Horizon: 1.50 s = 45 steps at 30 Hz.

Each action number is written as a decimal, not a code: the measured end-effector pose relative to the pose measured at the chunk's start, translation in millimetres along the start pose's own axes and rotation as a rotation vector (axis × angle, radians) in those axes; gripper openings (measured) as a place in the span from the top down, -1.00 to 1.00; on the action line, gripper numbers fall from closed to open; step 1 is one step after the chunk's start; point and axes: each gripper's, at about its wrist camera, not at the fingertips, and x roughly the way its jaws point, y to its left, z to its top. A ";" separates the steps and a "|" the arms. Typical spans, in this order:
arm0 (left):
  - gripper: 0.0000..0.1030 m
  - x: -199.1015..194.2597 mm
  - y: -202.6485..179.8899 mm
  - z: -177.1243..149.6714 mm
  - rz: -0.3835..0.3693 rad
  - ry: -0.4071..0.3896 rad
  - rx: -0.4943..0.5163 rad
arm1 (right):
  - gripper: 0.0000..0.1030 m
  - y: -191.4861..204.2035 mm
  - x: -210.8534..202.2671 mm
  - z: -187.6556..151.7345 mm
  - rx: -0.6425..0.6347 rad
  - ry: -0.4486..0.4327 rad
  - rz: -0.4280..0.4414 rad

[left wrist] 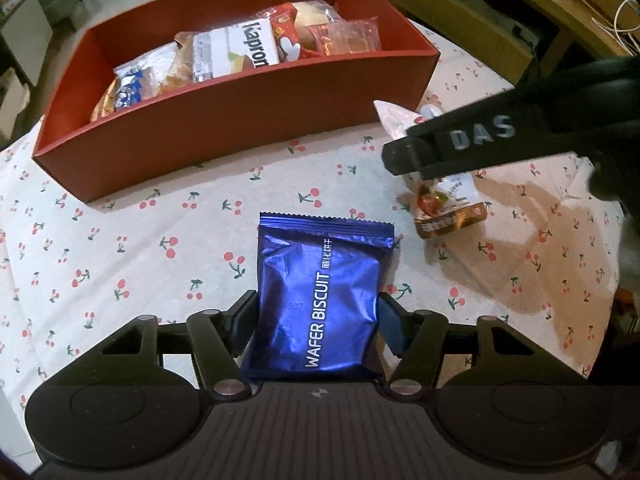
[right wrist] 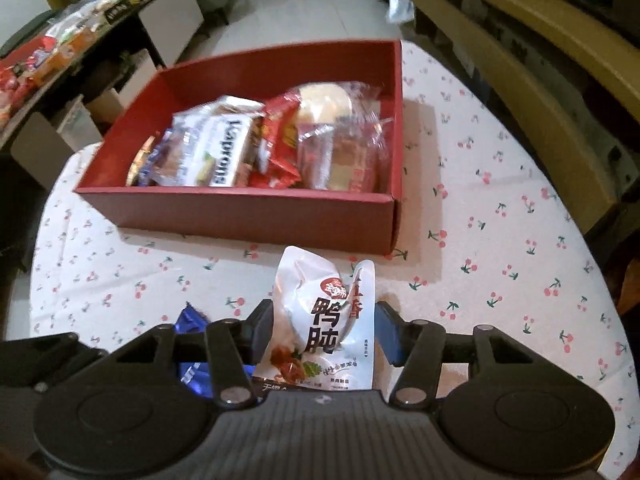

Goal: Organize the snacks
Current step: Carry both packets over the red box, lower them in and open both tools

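On the cherry-print tablecloth, each hand-held gripper clamps a snack packet.

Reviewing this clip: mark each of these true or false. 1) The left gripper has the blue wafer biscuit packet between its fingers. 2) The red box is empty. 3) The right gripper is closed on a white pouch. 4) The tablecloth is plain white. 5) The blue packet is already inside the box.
1) True: the blue wafer biscuit packet sits between the left gripper's fingers.
2) False: the red box already holds several snacks.
3) True: the right gripper is shut on the white pouch.
4) False: the tablecloth has a cherry print.
5) False: it is outside, in front of the box.
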 end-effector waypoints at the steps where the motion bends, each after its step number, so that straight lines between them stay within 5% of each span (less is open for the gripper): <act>1: -0.34 -1.7 0.8 -1.0 0.000 -0.004 -0.003 | -0.10 0.4 -2.3 -0.1 -0.003 -0.005 0.000; 15: -0.34 -16.2 15.1 -11.7 0.032 -0.026 -0.077 | -0.10 23.4 -10.3 -44.6 -0.084 0.027 -0.036; 36: -0.35 -2.1 25.2 -16.8 0.101 -0.002 -0.078 | -0.11 32.1 5.5 -52.8 -0.180 0.078 -0.045; 45: -0.64 0.3 28.4 -17.3 0.126 -0.004 -0.092 | -0.12 31.9 6.0 -52.7 -0.180 0.083 -0.046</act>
